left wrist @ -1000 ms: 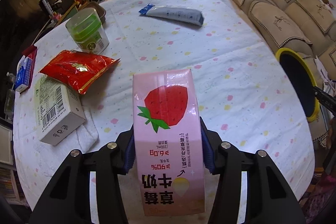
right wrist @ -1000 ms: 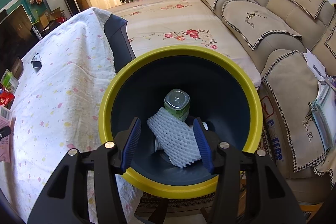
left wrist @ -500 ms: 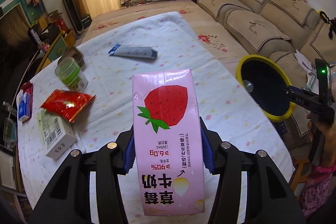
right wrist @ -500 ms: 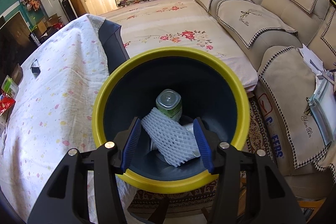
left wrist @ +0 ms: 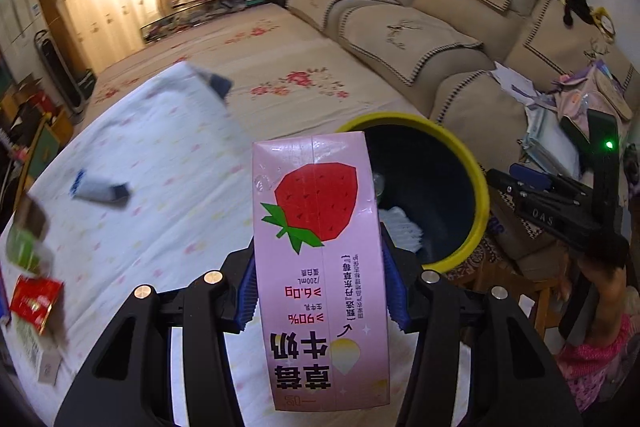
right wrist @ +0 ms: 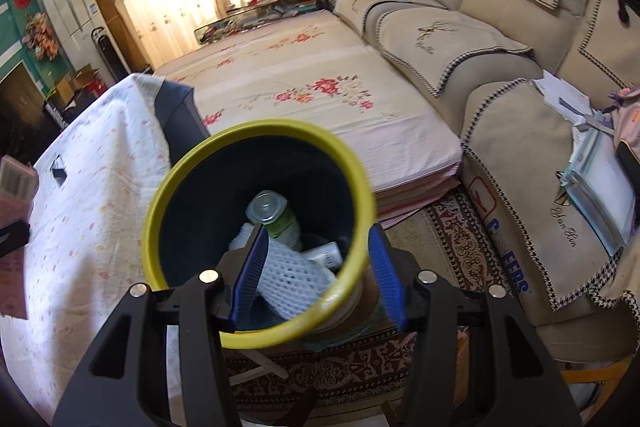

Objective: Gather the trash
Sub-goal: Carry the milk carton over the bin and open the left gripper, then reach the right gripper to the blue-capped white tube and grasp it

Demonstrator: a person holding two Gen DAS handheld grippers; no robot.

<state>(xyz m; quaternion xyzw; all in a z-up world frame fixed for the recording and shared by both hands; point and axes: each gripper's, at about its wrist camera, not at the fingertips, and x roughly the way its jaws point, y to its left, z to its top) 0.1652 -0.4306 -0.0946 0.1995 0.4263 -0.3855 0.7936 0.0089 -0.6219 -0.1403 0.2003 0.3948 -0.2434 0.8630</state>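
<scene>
Left gripper clamps a pink strawberry milk carton, blue pads pressed on both sides, carton upright with its print upside down, raised over the edge of the table with the white dotted tablecloth. Just behind the carton sits the yellow-rimmed dark trash bin, white foam net visible inside. Right gripper has its jaws apart with nothing pinched, straddling the bin's near rim; one pad inside, one outside. Bin holds a green-label bottle, a white foam net and a small white tube. Left on the table: blue-grey tube, red snack bag, green jar, blurred. Beige sofa behind.
</scene>
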